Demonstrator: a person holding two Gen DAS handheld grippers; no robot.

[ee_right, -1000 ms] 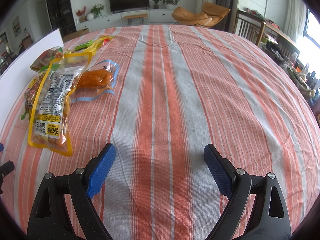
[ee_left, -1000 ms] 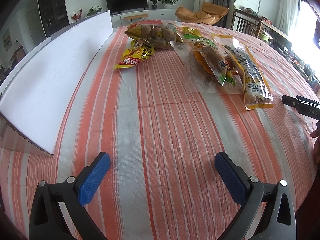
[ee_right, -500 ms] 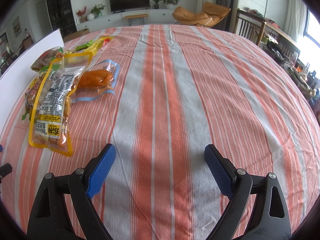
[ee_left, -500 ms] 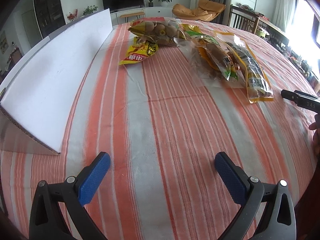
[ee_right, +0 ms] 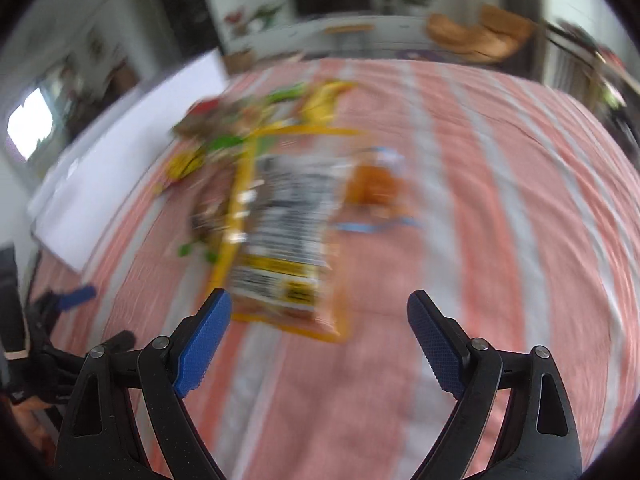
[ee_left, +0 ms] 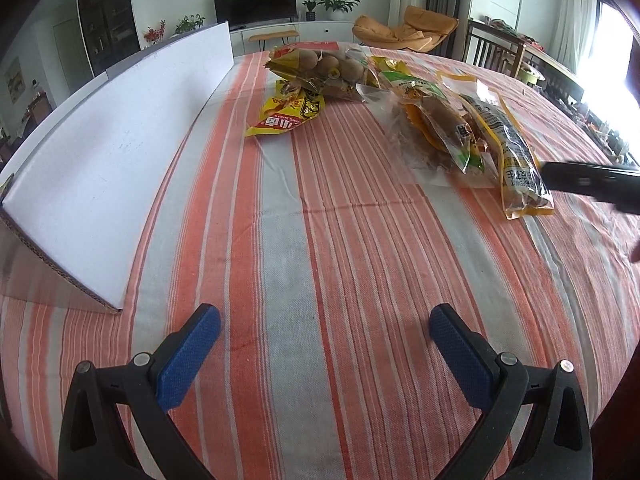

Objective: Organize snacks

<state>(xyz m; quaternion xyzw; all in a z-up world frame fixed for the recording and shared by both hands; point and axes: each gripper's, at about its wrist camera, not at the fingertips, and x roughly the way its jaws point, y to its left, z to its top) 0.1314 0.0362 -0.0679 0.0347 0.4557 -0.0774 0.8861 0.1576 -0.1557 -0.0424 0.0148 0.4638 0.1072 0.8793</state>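
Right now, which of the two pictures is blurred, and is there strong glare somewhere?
Right wrist view: motion blur smears the yellow-edged snack bag and the striped cloth; only the right gripper looks sharp. Left wrist view: sharp, with window glare at the right edge, and fisheye bending curves the white board.

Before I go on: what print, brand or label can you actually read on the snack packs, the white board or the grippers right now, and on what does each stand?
"XIAOJI", roughly, in small Latin capitals over larger red Chinese characters: yellow snack packet, only partly legible.
Black Chinese characters and small print: label of the yellow-edged long pack, too distorted to quote.
Green-and-orange pack: printing too small.
White board: none.
Right wrist view: blurred, nothing readable.
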